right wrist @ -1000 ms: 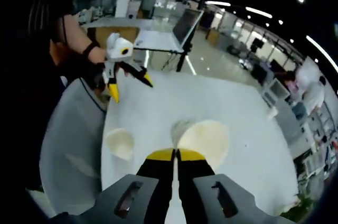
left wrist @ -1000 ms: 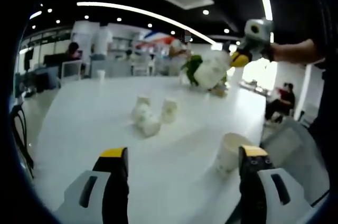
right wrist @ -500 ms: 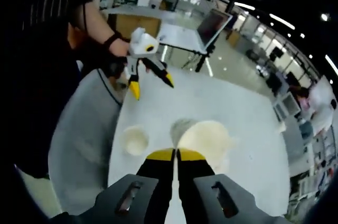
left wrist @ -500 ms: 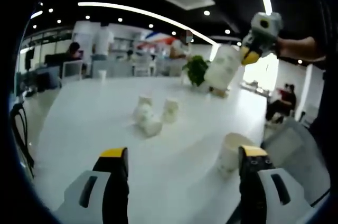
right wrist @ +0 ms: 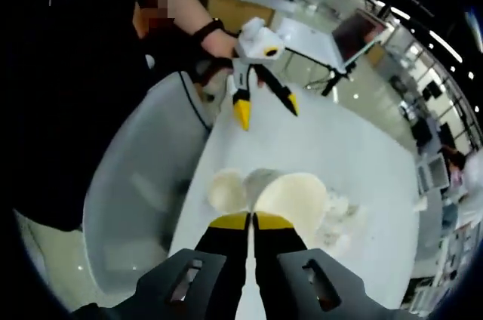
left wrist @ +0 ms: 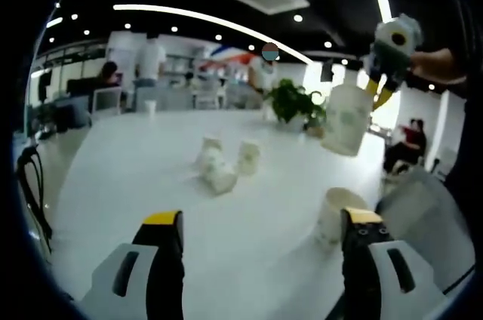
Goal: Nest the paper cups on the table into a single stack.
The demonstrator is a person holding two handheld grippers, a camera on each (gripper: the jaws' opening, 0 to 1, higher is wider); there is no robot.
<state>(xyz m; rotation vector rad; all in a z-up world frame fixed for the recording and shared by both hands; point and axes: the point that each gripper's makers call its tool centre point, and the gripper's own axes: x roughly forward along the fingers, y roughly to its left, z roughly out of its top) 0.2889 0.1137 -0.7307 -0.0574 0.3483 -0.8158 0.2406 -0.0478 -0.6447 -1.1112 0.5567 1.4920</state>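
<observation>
- Held cup (left wrist: 346, 118): a white paper cup hangs in the air above the white worktop (left wrist: 136, 176), tilted, pinched at its rim by the right gripper (left wrist: 383, 93). In the right gripper view the same cup (right wrist: 293, 196) sits just past the yellow jaw tips, its open mouth facing the camera.
- Near cup (left wrist: 333, 214): stands upright on the worktop below the held cup, close to the worktop's edge and just beside the left gripper's right-hand jaw tip. In the right gripper view it (right wrist: 226, 188) lies just left of the held cup.
- Cup cluster (left wrist: 223, 164): three or so small white cups sit together at the middle of the worktop, well apart from the near cup; at least one lies on its side. In the right gripper view the cluster (right wrist: 341, 210) shows beyond the held cup.
- Right gripper (right wrist: 252, 220): its black, yellow-tipped jaws are pressed together on the held cup's rim.
- Left gripper (left wrist: 260, 220): its jaws are spread wide with nothing between them, low over the worktop on the near side of the cluster. In the right gripper view it (right wrist: 266, 107) hovers beyond the near cup, held by a hand with a dark wrist strap.
- Plant (left wrist: 296, 101): a green potted plant stands at the far side of the worktop, behind the held cup.
- Chair (right wrist: 136, 184): a grey seat sits beside the worktop's edge, near the near cup.
</observation>
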